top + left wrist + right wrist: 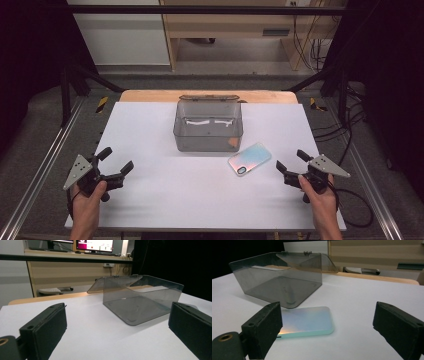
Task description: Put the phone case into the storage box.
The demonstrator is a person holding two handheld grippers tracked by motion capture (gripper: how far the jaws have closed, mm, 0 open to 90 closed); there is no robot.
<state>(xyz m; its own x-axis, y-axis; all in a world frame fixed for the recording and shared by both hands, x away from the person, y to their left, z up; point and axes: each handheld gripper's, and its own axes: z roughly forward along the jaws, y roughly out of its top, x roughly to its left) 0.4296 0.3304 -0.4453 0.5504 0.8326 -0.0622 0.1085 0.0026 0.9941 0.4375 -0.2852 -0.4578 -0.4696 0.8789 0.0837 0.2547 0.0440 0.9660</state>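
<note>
Fingers of both grippers are spread wide with nothing held between them: the left gripper [114,165] is poised at the table's near left, the right gripper [292,163] at its near right. Just ahead of the right fingers [263,326] the iridescent phone case [305,321] is found lying flat on the white table [190,195], untouched. Beyond it the clear plastic box [208,127] is set with its lid [96,286] tipped back. Nothing is judged done yet; grasping and probably boxing the case remain
</note>
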